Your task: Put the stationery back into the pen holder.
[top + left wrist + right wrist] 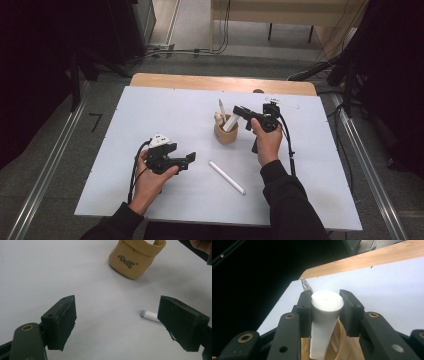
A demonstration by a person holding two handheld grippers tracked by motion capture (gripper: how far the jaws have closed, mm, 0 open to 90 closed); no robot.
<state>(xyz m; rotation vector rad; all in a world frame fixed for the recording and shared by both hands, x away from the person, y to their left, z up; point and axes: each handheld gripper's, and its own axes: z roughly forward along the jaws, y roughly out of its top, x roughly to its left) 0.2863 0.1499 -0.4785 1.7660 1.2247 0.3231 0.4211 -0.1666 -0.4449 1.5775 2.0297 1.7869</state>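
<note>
Gripping a white tube (324, 315) near its capped end, the right claw (239, 111) holds it slanted over the tan pouch (226, 134), with the tube's lower end already inside the pouch's mouth; the jaws are closed partway, pressing the tube from both sides. The left claw (182, 161) hangs wide open and empty, near the pouch's lower left, holding nothing. A white pen (227, 177) lies on the bench (150, 130) just below the pouch, and another thin stick (221, 107) pokes up out of the pouch beside what may be a small pale thing, too blurred to name. The main risk, as I judge it, is the pouch itself: it is soft and stands free, so a sideways push from the tube or the claw could tip it and spill what is in it, since the left claw is not steadying it. Letting go too early could also leave the tube leaning out over the rim. The bench is a plain pale sheet over a wooden top; beyond the pouch lies grey floor with cables, dark curtains at both sides.
</note>
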